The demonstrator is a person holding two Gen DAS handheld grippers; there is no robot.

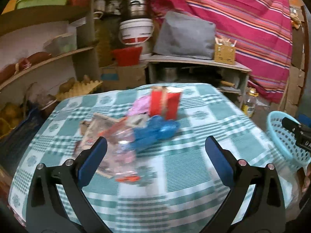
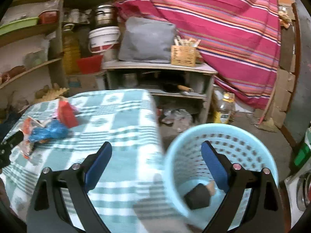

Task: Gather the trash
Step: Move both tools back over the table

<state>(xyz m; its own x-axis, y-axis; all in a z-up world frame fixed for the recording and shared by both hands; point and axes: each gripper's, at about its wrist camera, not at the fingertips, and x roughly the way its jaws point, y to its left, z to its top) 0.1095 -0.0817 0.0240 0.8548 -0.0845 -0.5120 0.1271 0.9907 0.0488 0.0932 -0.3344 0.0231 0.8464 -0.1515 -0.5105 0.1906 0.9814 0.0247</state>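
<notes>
A heap of trash lies on the checked green cloth [image 1: 175, 161]: a red carton [image 1: 165, 104], a blue plastic bag [image 1: 155, 130], a pink bag [image 1: 139, 104], clear wrappers [image 1: 120, 145] and paper scraps. My left gripper [image 1: 155, 145] hovers open just short of the heap, nothing between its fingers. A light blue basket [image 2: 223, 155] stands beside the table's right edge with a dark piece of trash [image 2: 198, 195] at its bottom. Above the basket's near rim my right gripper [image 2: 156, 151] stands open and empty. The red carton [image 2: 67, 115] and blue bag [image 2: 50, 131] show at the left of the right wrist view.
Behind the table are a low shelf unit [image 2: 159, 68] with a grey cushion [image 2: 147, 38] and a woven holder [image 2: 183, 55], a white bucket [image 1: 136, 31], wall shelves at left and a striped pink cloth [image 1: 243, 19]. An oil bottle [image 2: 224, 106] stands on the floor.
</notes>
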